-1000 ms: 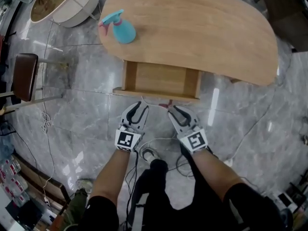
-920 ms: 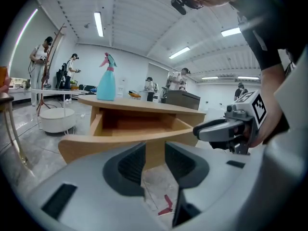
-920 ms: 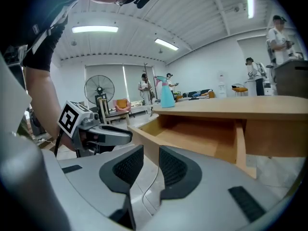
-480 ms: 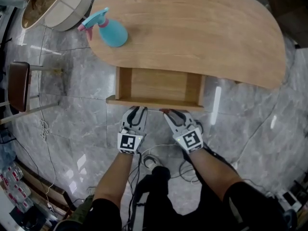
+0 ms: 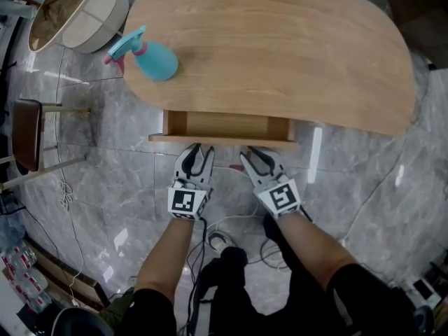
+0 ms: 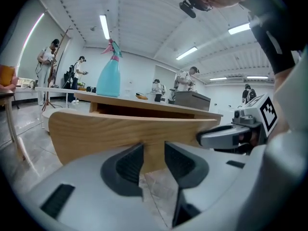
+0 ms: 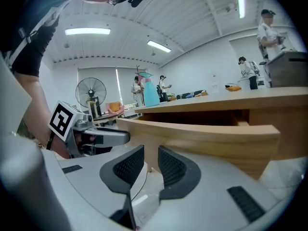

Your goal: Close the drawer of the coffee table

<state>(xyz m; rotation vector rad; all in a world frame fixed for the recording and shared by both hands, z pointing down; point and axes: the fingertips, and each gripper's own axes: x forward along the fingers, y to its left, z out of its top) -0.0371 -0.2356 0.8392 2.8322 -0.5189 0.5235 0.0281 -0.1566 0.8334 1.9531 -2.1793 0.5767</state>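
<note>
Drawer is sitting mostly under the bench, with a narrow strip showing; only the final push is remaining. Left gripper and right gripper are nosing against its front. Left fingers have just been opening and are gripping nothing; right fingers are standing slightly apart, empty.

The bench top is recorded as light wood with visible grain and a smooth satin finish. The drawer front is seen in matching wood. The floor is laid in grey, marble-veined tile, polished and reflective. The spray bottle is noted as smooth teal plastic with a pink trigger. On the right gripper, the shell is matt grey plastic, and the fingers are faced with dark, finely ribbed pads.
</note>
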